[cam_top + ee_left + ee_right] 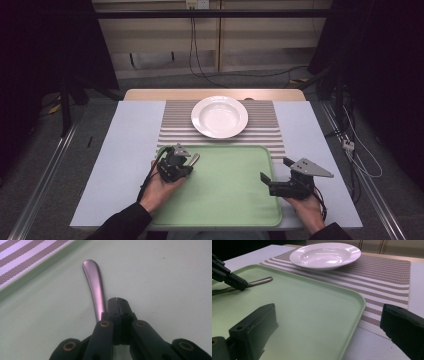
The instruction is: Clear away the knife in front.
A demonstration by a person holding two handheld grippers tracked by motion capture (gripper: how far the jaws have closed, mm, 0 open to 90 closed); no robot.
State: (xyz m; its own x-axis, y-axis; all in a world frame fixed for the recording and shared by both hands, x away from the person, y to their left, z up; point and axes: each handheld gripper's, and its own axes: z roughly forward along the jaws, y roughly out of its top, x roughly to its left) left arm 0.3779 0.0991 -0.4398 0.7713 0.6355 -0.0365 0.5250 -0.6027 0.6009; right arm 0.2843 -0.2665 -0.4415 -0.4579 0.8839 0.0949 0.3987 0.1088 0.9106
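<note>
— While my left gripper (186, 161) sits low at the green tray's (235, 200) left edge, what does it hold?
— Its jaws are pressed together beside a metal handle (94, 287); probably pinching it, though I can't tell.
— And further right?
— My right gripper (276, 171) gapes wide, empty, over the tray's right rim; the white bowl (219, 116) rests on the striped mat (265, 131) beyond.

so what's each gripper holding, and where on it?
Left gripper: shut beside the utensil handle; whether it grips it is unclear. Right gripper: open, holds nothing.
</note>
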